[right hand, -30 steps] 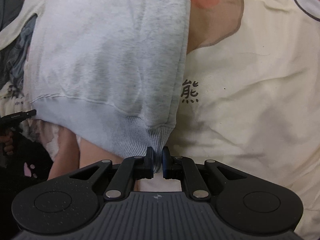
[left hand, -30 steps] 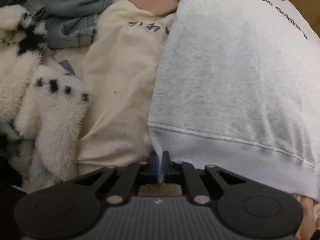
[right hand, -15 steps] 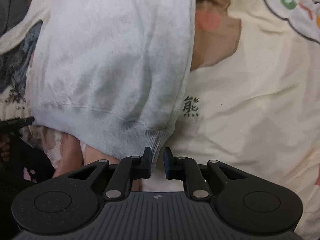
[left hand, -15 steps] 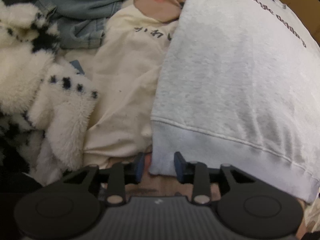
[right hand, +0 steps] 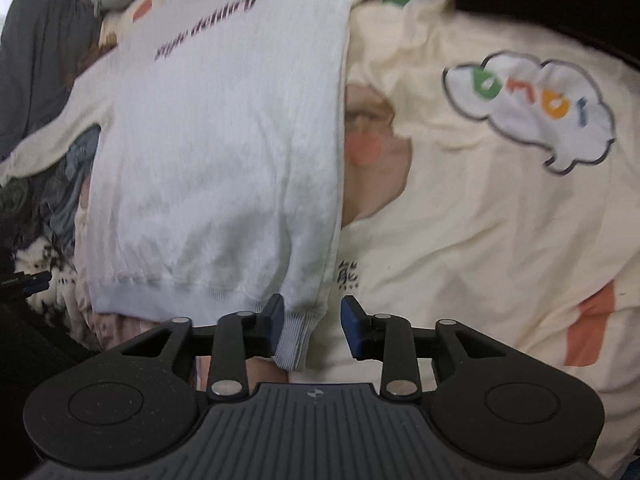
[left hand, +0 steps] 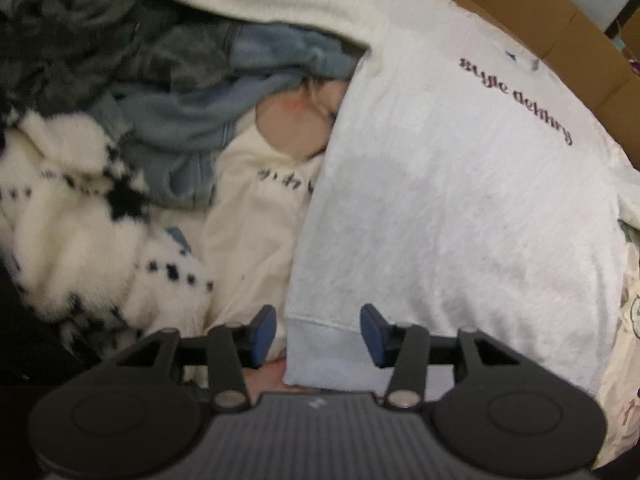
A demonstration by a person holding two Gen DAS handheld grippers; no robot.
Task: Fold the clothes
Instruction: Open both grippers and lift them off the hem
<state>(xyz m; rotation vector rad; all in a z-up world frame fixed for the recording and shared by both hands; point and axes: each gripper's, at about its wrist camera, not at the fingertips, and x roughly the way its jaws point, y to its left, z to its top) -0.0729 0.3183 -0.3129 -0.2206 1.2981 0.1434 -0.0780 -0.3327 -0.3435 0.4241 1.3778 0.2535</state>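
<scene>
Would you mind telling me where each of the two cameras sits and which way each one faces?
Left wrist: sits on the left tongs, facing steeply down at the grey sweatshirt, its hem corner below the open jaws; fluffy spotted garment and denim to the left.
Right wrist: sits on the right tongs, facing down at the sweatshirt's other hem corner, cream printed fabric to the right.
Shared: the sweatshirt and cream fabric; no hand shows in either.

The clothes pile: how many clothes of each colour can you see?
Grey sweatshirt: 1
Cream shirt: 1
Blue denim: 1
Fluffy white-and-black: 1
Dark grey: 1
Total: 5 that can be told apart; more may be hidden.
</scene>
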